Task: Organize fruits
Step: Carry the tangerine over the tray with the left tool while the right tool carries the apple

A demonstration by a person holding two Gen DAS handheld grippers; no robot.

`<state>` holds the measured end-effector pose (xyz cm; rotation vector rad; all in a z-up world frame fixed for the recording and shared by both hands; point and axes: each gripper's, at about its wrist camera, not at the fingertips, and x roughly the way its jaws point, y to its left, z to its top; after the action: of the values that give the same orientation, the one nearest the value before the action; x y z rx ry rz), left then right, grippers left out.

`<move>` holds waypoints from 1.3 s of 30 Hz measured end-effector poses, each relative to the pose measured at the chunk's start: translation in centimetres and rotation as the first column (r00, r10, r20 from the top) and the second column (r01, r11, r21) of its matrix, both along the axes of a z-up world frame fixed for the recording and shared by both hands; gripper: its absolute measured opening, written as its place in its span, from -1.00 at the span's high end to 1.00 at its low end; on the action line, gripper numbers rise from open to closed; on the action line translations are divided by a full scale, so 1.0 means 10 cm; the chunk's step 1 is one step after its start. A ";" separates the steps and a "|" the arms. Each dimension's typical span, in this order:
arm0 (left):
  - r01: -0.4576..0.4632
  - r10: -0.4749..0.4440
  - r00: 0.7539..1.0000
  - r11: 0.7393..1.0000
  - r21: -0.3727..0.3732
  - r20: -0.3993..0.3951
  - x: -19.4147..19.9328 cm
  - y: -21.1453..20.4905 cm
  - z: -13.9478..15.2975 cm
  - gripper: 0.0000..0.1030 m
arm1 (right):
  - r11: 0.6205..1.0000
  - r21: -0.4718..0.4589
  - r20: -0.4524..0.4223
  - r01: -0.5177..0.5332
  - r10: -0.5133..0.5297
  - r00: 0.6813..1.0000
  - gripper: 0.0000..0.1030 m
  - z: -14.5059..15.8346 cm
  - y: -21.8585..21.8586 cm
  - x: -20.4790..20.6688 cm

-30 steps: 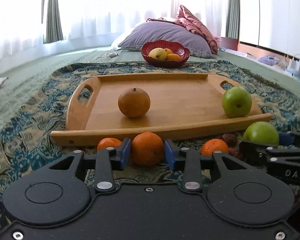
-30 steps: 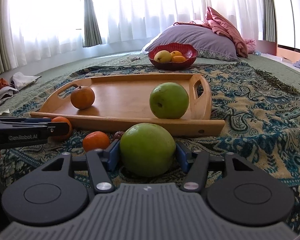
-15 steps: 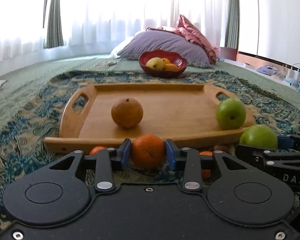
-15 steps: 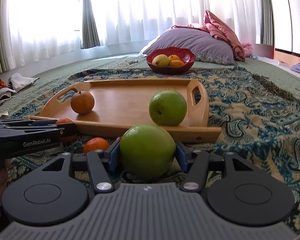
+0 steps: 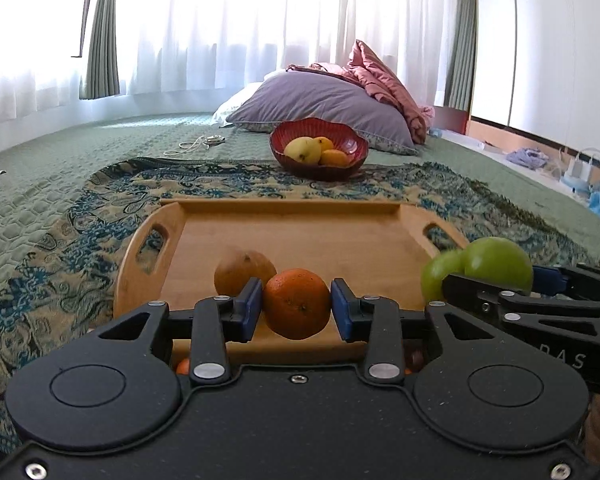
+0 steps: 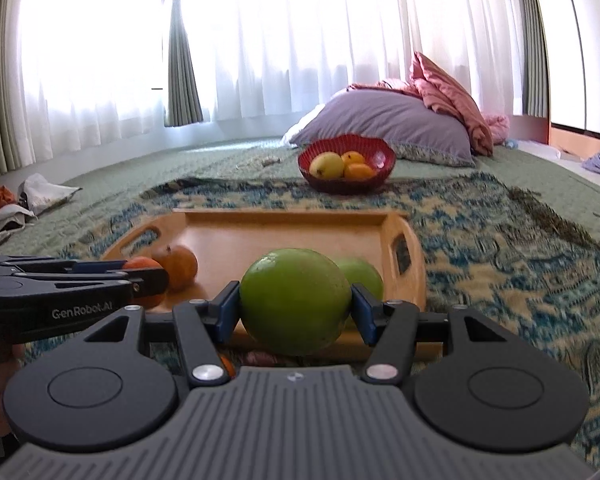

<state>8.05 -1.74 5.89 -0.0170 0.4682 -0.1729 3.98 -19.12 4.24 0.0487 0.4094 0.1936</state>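
Note:
My left gripper (image 5: 297,309) is shut on an orange (image 5: 296,302) and holds it above the near rim of the wooden tray (image 5: 300,228). A brownish orange (image 5: 240,270) lies on the tray behind it. My right gripper (image 6: 294,307) is shut on a large green apple (image 6: 294,300), lifted over the tray's near edge (image 6: 404,344). A second green apple (image 6: 364,276) sits on the tray behind it. The held apple shows at the right of the left wrist view (image 5: 498,262). Small oranges (image 5: 183,366) lie on the rug below, mostly hidden.
A red bowl (image 5: 319,152) with yellow and orange fruit stands beyond the tray on the patterned rug (image 5: 60,256). A purple pillow (image 5: 324,108) and pink cloth lie behind it. Clothes and cables lie at the room's edges.
Both grippers have lifted off the rug with their fruit and now hang over the tray's near edge. The loose oranges on the rug have dropped almost out of view.

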 end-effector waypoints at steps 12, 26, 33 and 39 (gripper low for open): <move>0.011 -0.013 0.996 1.000 -0.022 -0.084 0.80 0.17 0.38 0.31 | 0.999 0.045 -0.128 -0.011 0.017 0.992 -0.18 0.29 0.09 0.85; -0.051 0.039 0.959 0.998 -0.036 -0.282 1.59 0.31 0.08 0.31 | 0.998 0.056 -0.363 0.016 0.006 0.932 -0.18 0.07 0.11 1.67; -0.062 0.052 0.951 0.998 -0.026 -0.303 1.69 0.33 -0.04 0.31 | 0.999 0.033 -0.387 0.010 0.004 0.922 -0.18 -0.01 0.17 1.77; -0.065 0.055 0.950 0.998 -0.022 -0.308 1.72 0.34 -0.08 0.31 | 1.000 0.024 -0.395 -0.001 0.010 0.919 -0.18 -0.04 0.22 1.81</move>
<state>25.23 1.68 5.10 -0.0905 0.7758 -0.1178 22.11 -16.94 3.82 0.1106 0.8119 0.1940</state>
